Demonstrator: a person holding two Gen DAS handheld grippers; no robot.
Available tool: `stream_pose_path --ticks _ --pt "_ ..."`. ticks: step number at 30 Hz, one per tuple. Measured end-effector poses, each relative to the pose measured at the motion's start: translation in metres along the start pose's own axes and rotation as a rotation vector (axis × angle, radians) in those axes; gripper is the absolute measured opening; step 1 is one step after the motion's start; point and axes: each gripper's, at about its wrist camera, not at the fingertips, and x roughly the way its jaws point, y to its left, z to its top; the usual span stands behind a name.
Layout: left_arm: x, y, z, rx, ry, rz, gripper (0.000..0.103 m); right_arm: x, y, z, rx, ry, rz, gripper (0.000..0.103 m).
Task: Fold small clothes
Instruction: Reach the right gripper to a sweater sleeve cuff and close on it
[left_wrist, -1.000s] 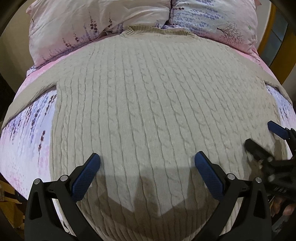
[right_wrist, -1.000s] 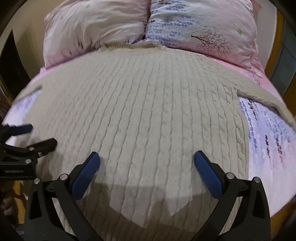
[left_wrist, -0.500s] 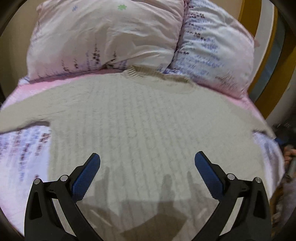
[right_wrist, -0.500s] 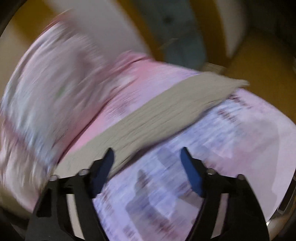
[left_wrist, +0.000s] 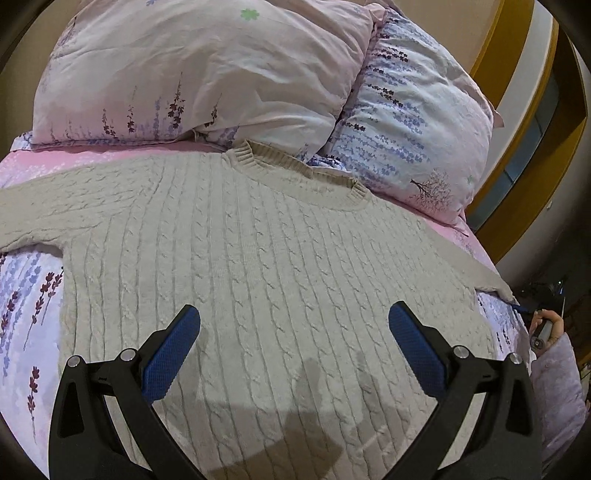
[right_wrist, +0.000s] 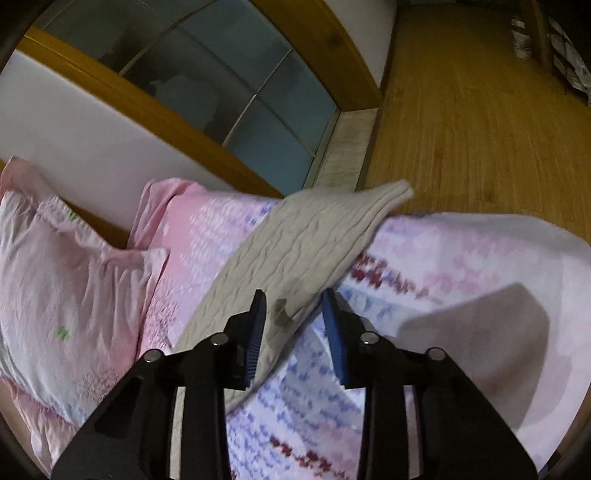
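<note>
Knitted beige sweater (left_wrist: 258, 266) flat on bed (left_wrist: 26, 295) (left gripper (left_wrist: 294, 341) jaws wide, right gripper (right_wrist: 293, 325) jaws closing around sleeve (right_wrist: 306, 240))

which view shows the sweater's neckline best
The left wrist view: the sweater lies spread flat there, its ribbed neckline below the pillows. The right wrist view shows only one sleeve.

- Bed (right_wrist: 461, 258) in pink floral sheets, two pillows (left_wrist: 207, 74) at its head.
- Wood floor (right_wrist: 480, 110) beyond the bed's edge.
- Wood-framed frosted glass panel (right_wrist: 236, 88) against a white wall (right_wrist: 74, 122).
</note>
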Motion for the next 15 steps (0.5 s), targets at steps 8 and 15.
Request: stream_pose_path --ticks 8,15 --pt "-0.008 0.004 0.007 0.023 -0.014 -0.027 0.102 -0.001 0.013 0.006 -0.086 -0.067 -0.106 0.008" --pt "-0.016 0.039 0.019 -0.145 -0.041 -0.188 0.102 -0.050 0.111 -0.038 -0.419 -0.230 0.013 0.008"
